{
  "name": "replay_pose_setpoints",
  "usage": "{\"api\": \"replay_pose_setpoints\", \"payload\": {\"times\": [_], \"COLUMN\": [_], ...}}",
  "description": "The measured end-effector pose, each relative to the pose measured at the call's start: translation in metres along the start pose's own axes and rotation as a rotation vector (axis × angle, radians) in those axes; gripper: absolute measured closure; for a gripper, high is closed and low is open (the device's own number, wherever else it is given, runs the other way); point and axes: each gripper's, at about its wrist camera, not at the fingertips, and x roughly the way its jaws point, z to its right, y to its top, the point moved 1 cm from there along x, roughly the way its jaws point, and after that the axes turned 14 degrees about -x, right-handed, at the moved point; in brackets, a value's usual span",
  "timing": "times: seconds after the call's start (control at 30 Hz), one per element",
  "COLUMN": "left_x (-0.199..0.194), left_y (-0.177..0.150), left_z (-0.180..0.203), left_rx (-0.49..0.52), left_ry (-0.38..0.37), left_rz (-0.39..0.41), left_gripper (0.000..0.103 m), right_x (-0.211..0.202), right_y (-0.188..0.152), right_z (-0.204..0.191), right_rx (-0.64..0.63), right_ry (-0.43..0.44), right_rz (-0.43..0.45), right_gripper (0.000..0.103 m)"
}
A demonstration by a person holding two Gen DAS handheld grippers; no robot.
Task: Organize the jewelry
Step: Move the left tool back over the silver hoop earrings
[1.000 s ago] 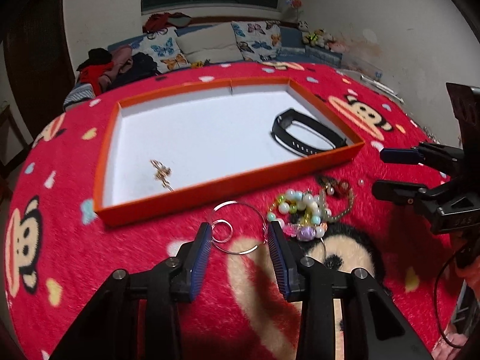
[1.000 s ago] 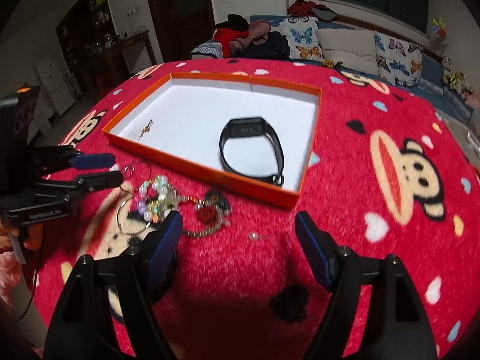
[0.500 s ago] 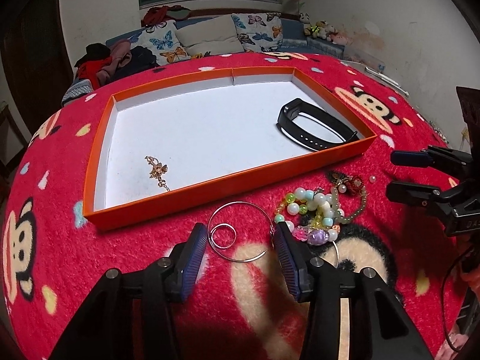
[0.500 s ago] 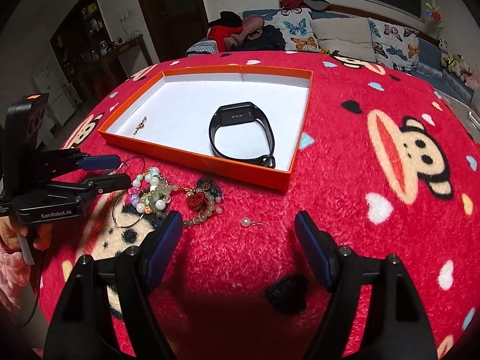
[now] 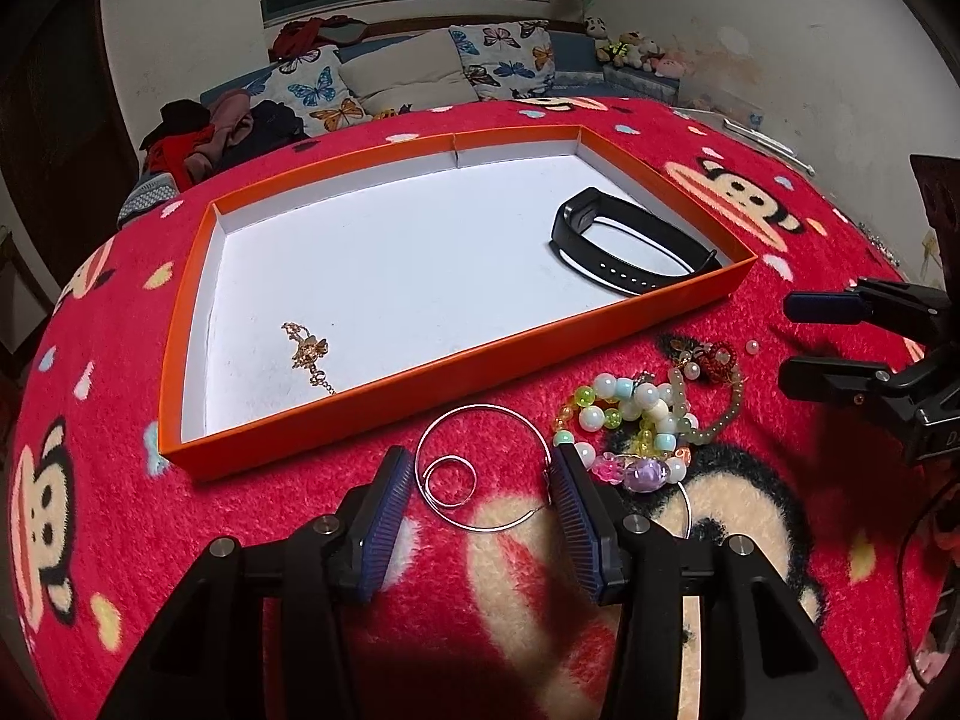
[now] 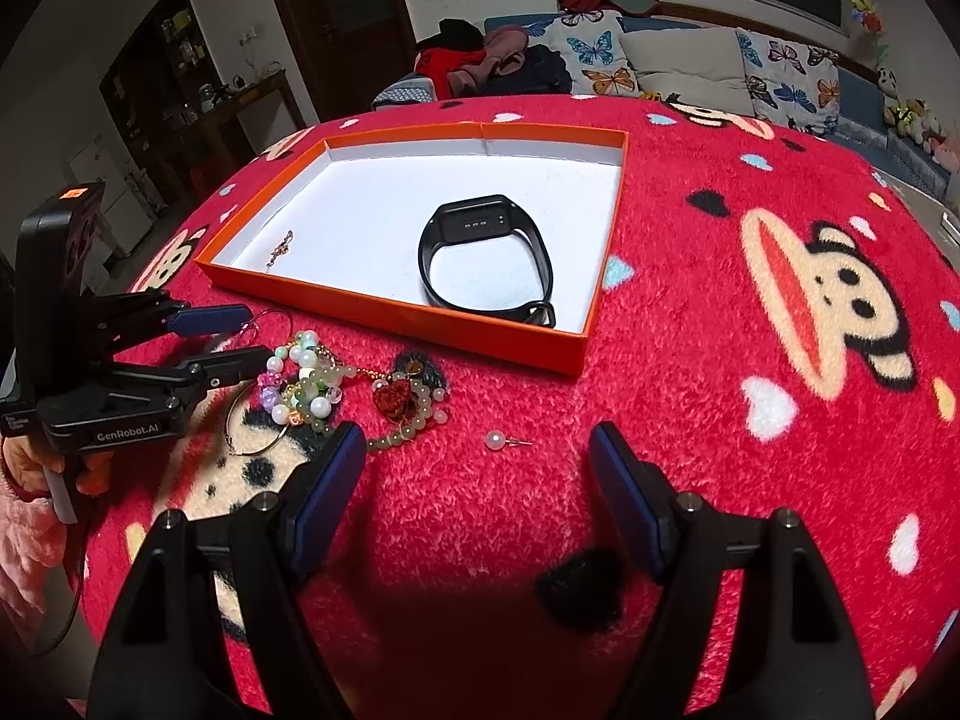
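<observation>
An orange tray [image 5: 456, 372] [image 6: 420, 324] with a white floor holds a black wristband [image 5: 630, 249] [image 6: 486, 258] and a small gold chain [image 5: 309, 354] [image 6: 279, 249]. In front of it on the red blanket lie silver hoop rings [image 5: 480, 468] [image 6: 258, 324], a heap of bead bracelets [image 5: 636, 426] [image 6: 306, 384], a red heart pendant [image 6: 393, 399] and a pearl stud [image 6: 497, 439]. My left gripper [image 5: 483, 474] [image 6: 231, 339] is open with the hoops between its fingers. My right gripper [image 6: 477, 456] [image 5: 807, 339] is open and empty, just short of the pearl stud.
The red monkey-print blanket [image 6: 780, 312] covers a round table. A sofa with butterfly cushions [image 5: 420, 72] and a pile of clothes [image 6: 492, 60] stand behind it. A dark cabinet [image 6: 180, 78] stands at the far left.
My left gripper has moved forward so the hoop rings lie between its fingers. My right gripper has drawn slightly back and right, and the pearl stud now shows ahead of it.
</observation>
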Motion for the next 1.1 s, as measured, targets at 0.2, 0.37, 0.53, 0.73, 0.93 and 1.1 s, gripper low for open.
{"api": "replay_pose_setpoints", "payload": {"times": [0.2,0.37,0.53,0.73,0.93,1.1], "left_x": [0.0005,-0.0001,-0.0017,0.0006,0.0036,0.0037], "left_y": [-0.0003,-0.0022,-0.0025,-0.0045,0.0,-0.0008], "left_z": [0.0002,-0.0005,-0.0015,0.0036,-0.0022,0.0003], "left_rx": [0.019,0.052,0.062,0.111,0.096,0.117], "left_ry": [-0.002,-0.008,-0.04,-0.036,-0.05,-0.043], "left_rz": [-0.005,-0.001,0.0,0.002,0.007,0.019], "left_gripper": [0.044,0.044,0.044,0.044,0.045,0.049], "right_x": [-0.001,0.0004,0.0012,0.0023,0.0013,0.0017], "right_y": [-0.0011,-0.0023,-0.0021,-0.002,-0.0025,-0.0047], "right_z": [0.0032,0.0039,0.0039,0.003,0.0024,0.0024], "right_rx": [0.01,0.016,0.018,0.017,0.006,-0.014], "right_ry": [-0.001,0.005,0.01,0.013,0.014,0.018], "right_rz": [0.003,0.002,0.001,-0.002,-0.005,-0.014], "right_gripper": [0.025,0.025,0.025,0.025,0.025,0.026]}}
